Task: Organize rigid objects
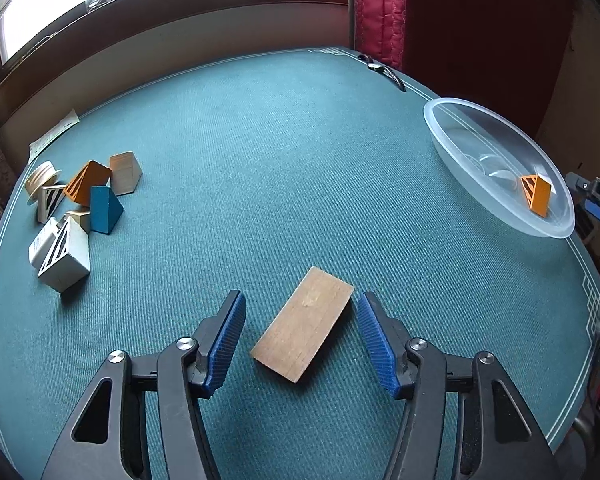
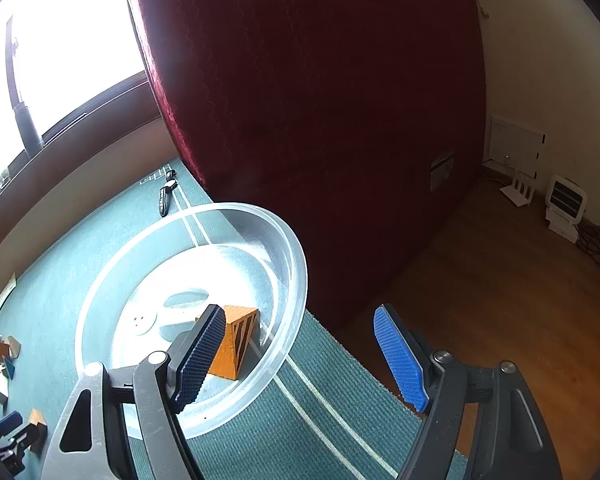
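A flat rectangular wooden block (image 1: 304, 322) lies on the green felt table (image 1: 280, 160). My left gripper (image 1: 300, 298) stands open over it, one blue pad on each side, and neither pad presses on it. At the left sits a heap of blocks: a blue wedge (image 1: 106, 208), an orange wedge (image 1: 88, 182), a white striped block (image 1: 62, 256) and a plain wooden one (image 1: 126, 172). A clear plastic bowl (image 1: 460, 128) at the right holds an orange striped wedge (image 1: 536, 194). My right gripper (image 2: 300, 312) hangs open and empty over the bowl's near rim (image 2: 288, 344), with the wedge (image 2: 238, 340) behind its left finger.
A wristwatch (image 1: 384, 72) lies at the far table edge, and a paper slip (image 1: 54, 136) lies at the far left. A dark red padded panel (image 2: 320, 120) stands right behind the bowl. The table ends at the right, above a wooden floor (image 2: 500, 300).
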`<state>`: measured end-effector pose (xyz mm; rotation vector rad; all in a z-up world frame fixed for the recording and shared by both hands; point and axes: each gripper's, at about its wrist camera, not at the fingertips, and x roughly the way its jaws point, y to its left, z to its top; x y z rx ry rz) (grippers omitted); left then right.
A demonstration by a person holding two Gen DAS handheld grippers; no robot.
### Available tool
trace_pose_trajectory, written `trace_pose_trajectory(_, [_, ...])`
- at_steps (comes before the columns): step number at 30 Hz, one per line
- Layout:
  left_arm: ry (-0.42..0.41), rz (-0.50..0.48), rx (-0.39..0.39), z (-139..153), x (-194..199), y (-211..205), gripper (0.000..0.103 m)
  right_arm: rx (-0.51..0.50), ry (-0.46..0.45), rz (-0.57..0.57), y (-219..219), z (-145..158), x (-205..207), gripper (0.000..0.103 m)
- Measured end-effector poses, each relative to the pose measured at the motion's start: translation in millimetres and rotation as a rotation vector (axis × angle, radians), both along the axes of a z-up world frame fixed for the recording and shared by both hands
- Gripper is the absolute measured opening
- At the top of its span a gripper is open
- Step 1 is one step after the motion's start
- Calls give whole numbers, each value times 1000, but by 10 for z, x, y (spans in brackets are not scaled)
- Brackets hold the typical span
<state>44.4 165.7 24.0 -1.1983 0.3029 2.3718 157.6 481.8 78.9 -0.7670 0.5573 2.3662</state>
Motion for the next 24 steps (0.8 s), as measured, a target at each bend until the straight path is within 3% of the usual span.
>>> trace_pose_trajectory(12, [8, -14, -5, -29, 1, 96, 29, -4, -6, -1, 19, -8, 10, 80])
trace_pose_trajectory(24, [65, -123, 91, 403, 16, 571, 29, -7, 11, -16, 66, 17, 62, 80])
